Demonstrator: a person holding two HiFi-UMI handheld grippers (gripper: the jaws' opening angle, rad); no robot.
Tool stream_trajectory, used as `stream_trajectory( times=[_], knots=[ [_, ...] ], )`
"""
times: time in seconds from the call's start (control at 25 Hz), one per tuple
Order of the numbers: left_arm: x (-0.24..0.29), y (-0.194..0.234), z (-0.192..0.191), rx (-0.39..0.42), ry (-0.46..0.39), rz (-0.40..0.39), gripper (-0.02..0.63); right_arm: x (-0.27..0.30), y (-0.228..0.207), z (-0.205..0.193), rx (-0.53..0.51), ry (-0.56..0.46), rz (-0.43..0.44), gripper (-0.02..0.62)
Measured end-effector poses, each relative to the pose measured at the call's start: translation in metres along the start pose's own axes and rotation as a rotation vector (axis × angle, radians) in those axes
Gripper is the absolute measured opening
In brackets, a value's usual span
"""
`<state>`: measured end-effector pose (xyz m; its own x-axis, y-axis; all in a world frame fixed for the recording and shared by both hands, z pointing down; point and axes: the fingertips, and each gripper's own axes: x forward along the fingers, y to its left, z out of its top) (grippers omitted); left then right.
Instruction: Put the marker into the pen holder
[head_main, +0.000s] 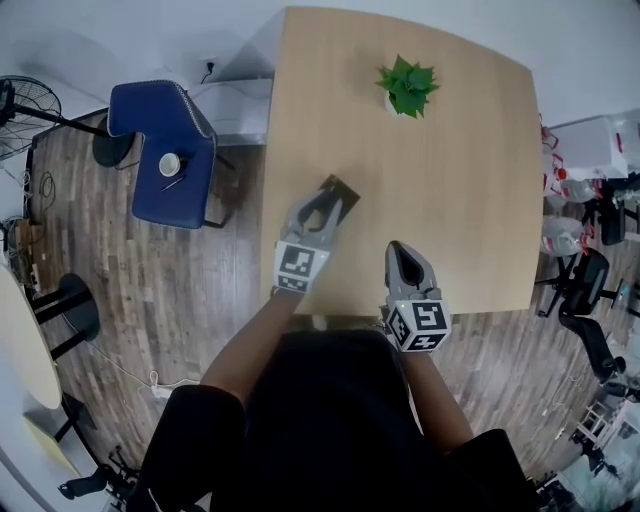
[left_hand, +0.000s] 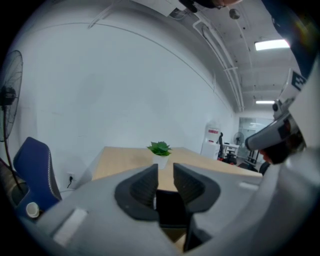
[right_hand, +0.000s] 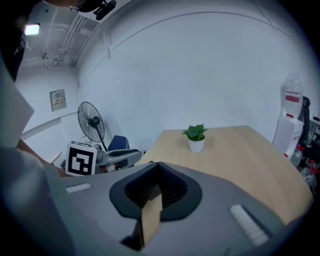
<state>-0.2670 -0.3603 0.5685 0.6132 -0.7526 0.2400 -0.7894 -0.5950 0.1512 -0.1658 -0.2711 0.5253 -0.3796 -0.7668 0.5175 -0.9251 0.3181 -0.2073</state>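
Observation:
A dark pen holder (head_main: 343, 188) stands on the wooden table (head_main: 460, 190) near its left edge. My left gripper (head_main: 325, 208) hovers right over it. In the left gripper view the jaws of the left gripper (left_hand: 165, 167) stand apart, with the black holder (left_hand: 172, 209) just below the gap and nothing pressed between the pads. A thin pale sliver shows beside the holder; I cannot tell whether it is the marker. My right gripper (head_main: 398, 250) rests near the table's front edge, and in the right gripper view the jaws of the right gripper (right_hand: 157, 166) meet, empty.
A small potted plant (head_main: 407, 87) stands at the table's far side. Left of the table is a blue chair (head_main: 168, 150) with a cup on it, and a floor fan (head_main: 20, 110) beyond. Office chairs and clutter line the right side.

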Motion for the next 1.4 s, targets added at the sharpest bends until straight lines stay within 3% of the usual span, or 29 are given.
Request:
stream_trajectory(
  times=[0.2,0.28,0.36,0.48,0.84,1.4],
  knots=[
    [-0.034,-0.010,0.034,-0.064,0.021,-0.036,0.089,-0.015,-0.007,0.024,0.013,-0.062,-0.042,0.003],
    [-0.053,-0.014,0.052,-0.072,0.026,-0.042,0.050,-0.021,-0.007,0.034,0.014,-0.088,-0.057,0.003],
    [-0.073,-0.010,0.064,-0.065,0.028,-0.024,0.003,-0.027,-0.007,0.044,0.002,-0.113,-0.075,0.003],
    [-0.097,-0.001,0.083,-0.042,0.040,0.014,0.003,-0.033,-0.008,0.057,-0.016,-0.142,-0.105,0.003],
    [-0.130,0.002,0.136,-0.034,-0.066,-0.010,0.003,-0.048,0.006,0.087,-0.058,-0.214,-0.142,0.003],
    [-0.134,0.015,0.146,-0.036,-0.078,-0.011,0.003,-0.052,0.003,0.087,-0.070,-0.203,-0.194,0.003]
  ],
)
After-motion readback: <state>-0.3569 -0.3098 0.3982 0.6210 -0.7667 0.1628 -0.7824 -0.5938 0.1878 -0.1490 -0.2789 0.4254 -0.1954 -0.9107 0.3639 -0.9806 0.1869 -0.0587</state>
